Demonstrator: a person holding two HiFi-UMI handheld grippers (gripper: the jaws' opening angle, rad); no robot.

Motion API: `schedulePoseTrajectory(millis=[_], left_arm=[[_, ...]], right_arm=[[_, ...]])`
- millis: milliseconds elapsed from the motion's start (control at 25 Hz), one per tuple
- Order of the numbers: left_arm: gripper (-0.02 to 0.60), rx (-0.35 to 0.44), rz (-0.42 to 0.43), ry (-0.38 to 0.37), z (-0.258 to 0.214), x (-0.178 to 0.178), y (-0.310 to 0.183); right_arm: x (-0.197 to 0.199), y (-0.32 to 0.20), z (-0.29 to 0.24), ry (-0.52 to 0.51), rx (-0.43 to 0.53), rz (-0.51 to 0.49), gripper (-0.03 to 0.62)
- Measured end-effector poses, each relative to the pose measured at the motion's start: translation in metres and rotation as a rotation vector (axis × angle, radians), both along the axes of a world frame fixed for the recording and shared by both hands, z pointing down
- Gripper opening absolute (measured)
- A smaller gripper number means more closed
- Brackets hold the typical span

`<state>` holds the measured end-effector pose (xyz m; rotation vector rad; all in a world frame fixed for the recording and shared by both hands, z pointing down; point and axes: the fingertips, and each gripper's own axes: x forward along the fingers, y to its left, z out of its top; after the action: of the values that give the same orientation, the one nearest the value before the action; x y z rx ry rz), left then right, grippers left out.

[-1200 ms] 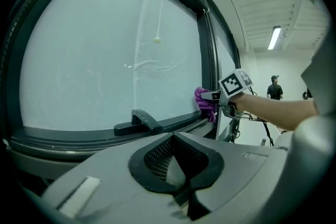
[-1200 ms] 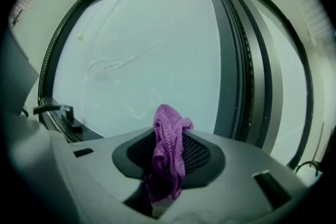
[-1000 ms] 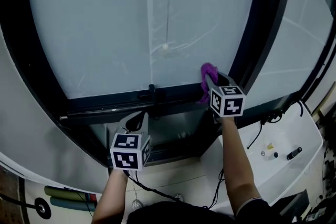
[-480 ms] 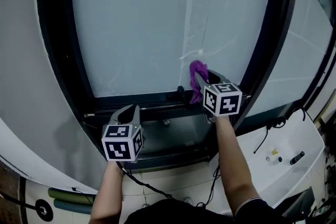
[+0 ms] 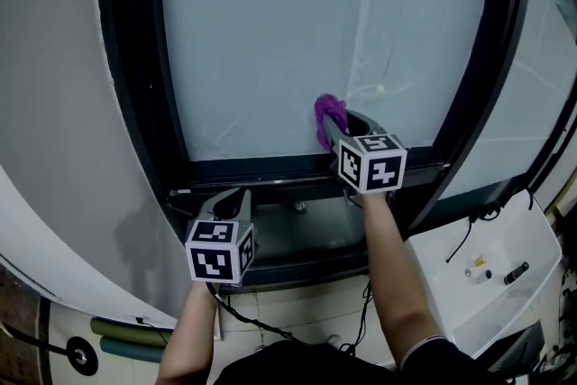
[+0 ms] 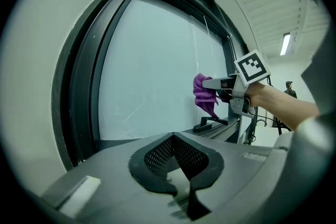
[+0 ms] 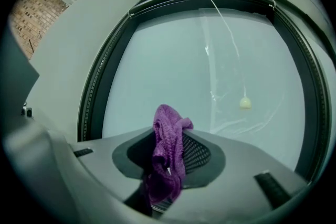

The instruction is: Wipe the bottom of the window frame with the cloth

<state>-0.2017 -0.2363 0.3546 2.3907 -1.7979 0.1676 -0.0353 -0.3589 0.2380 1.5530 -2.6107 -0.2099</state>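
Since the last entry right gripper point(image 5: 346, 129) sits further left, off the right upright, jaws clamped on crumpled purple terry cloth point(image 5: 326, 116), cloth just above black bottom window frame rail point(image 5: 243, 169), left gripper point(image 5: 236, 199) lower, jaws together, empty.

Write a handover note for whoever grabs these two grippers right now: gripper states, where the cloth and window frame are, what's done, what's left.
Right gripper: shut on the crumpled purple cloth, held by the glass just above the black bottom rail of the window frame, right of its middle.
Left gripper: shut, empty, lower and to the left, below that rail.
Done: cloth is gripped and up at the frame; how much has been wiped cannot be told.
Left: likely lower the cloth onto the bottom rail and wipe along it.
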Motion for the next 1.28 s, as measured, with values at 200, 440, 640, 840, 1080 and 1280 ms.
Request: schedulePoseTrajectory(millis=[200,440,640,840,1080,1280], left_arm=[[0.008,-0.029,0.001,-0.015,0.015,-0.012,-0.004],[0.008,-0.065,0.024,-0.008,0.033,-0.013,-0.006],[0.008,-0.097,0.032,0.004,0.047,-0.014,-0.007],[0.008,-0.124,0.035,0.02,0.062,-0.016,-0.006],[0.008,-0.153,0.011,0.036,0.075,-0.028,-0.001],[0.008,-0.159,-0.019,0.042,0.079,-0.04,0.005]], right_arm=[[-0.022,-0.012,0.036,0.011,-0.054,0.015,0.13],[-0.021,-0.035,0.094,0.07,-0.138,0.125,0.13],[-0.016,-0.047,0.131,0.135,-0.194,0.212,0.13],[-0.023,-0.055,0.159,0.2,-0.224,0.232,0.131],[-0.04,-0.053,0.167,0.18,-0.258,0.186,0.129],[-0.073,-0.048,0.172,0.201,-0.259,0.132,0.129]])
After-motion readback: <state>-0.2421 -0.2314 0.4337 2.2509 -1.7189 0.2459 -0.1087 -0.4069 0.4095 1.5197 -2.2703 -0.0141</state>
